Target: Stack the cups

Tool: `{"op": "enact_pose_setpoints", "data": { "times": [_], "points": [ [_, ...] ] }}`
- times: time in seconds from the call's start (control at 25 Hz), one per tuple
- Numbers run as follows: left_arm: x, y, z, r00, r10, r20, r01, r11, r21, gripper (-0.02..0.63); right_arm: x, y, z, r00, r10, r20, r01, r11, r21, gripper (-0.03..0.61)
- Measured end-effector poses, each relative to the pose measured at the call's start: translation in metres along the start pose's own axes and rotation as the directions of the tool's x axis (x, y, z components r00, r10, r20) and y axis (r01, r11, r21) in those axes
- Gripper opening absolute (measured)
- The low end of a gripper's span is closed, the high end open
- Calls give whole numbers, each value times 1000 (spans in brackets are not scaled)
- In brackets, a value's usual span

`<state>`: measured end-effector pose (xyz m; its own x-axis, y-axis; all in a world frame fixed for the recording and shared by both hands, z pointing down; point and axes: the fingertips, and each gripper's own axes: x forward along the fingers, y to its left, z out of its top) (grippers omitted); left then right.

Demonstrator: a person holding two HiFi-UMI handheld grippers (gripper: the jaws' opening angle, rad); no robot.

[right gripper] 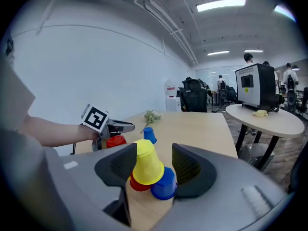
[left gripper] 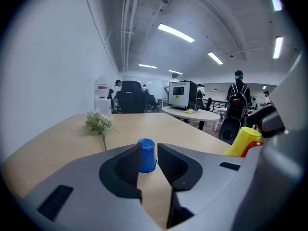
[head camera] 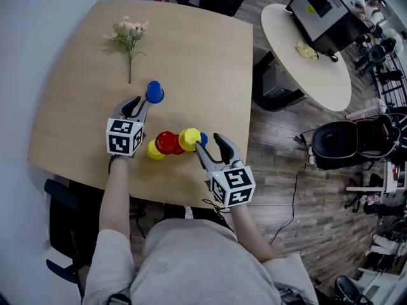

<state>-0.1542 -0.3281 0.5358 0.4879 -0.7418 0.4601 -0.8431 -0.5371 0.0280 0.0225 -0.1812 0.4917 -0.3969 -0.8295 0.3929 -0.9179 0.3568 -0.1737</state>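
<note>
Left gripper (head camera: 139,101): jaws drawn close together, only a narrow gap left, nothing held. Lone blue cup (head camera: 154,92) stands upside down just ahead of the fingertips. In the left gripper view it shows through the gap. In the right gripper view a sliver of table (head camera: 191,56) separates it from the tips. This cup sits around mid-table, left of centre, well in from every edge.

Right gripper (head camera: 208,142): jaws spread wide, gripping nothing. Top yellow cup (right gripper: 146,163) stands between them in the right gripper view, its left side hidden behind the left jaw, clear space on its right. It is upside down over a red cup (right gripper: 136,185), of which only the rim shows. Second blue cup (right gripper: 165,184) touches that pair on the right, partly behind the right jaw.

Other cups: another red cup (head camera: 167,142) and a low yellow cup (head camera: 154,150) sit just left of the pair, below the left gripper's marker cube. The whole cluster lies near the table's near edge, between the two grippers.

Flower sprig (head camera: 129,35) lies toward the far left corner, well apart from the cups.
</note>
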Motion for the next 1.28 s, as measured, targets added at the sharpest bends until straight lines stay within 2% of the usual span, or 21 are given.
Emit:
{"op": "enact_pose_setpoints", "data": {
  "times": [0.16, 0.28, 0.48, 0.52, 0.56, 0.72, 0.84, 0.96, 1.16, 1.28],
  "points": [
    [41, 4, -19, 998, -34, -61, 34, 999, -7, 180, -4, -7, -7, 999, -39, -20, 39, 999, 19, 241],
    [63, 8, -27, 996, -41, -78, 40, 999, -9, 232, -7, -11, -13, 997, -68, -34, 69, 997, 31, 241],
    [86, 14, -29, 996, -37, -82, 37, 999, -9, 248, -10, -17, -19, 992, -111, -55, 113, 993, 38, 241],
    [87, 14, -28, 996, -33, -81, 33, 999, -7, 216, -11, -18, -19, 991, -118, -56, 120, 992, 40, 241],
    [85, 13, -26, 996, -31, -80, 31, 1000, -4, 210, -13, -19, -19, 991, -124, -56, 126, 991, 43, 241],
    [66, 7, -15, 998, -31, -63, 33, 999, 33, 204, -16, -20, -18, 990, -130, -45, 133, 990, 53, 240],
    [40, 3, 6, 999, -25, -21, 26, 998, 51, 201, -14, -18, -12, 993, -114, -30, 115, 993, 38, 232],
    [6, -2, 29, 999, -4, 34, 2, 998, 57, 201, -13, -16, -7, 995, -97, -19, 97, 995, 5, 184],
    [-53, -21, 57, 993, 29, 114, -39, 996, 86, 201, -15, -15, 0, 997, -79, 20, 79, 996, -34, 26],
    [-83, -40, 68, 990, 30, 136, -40, 996, 74, 201, -20, -12, 2, 999, -39, 23, 40, 998, -51, 11]
  ]
}}
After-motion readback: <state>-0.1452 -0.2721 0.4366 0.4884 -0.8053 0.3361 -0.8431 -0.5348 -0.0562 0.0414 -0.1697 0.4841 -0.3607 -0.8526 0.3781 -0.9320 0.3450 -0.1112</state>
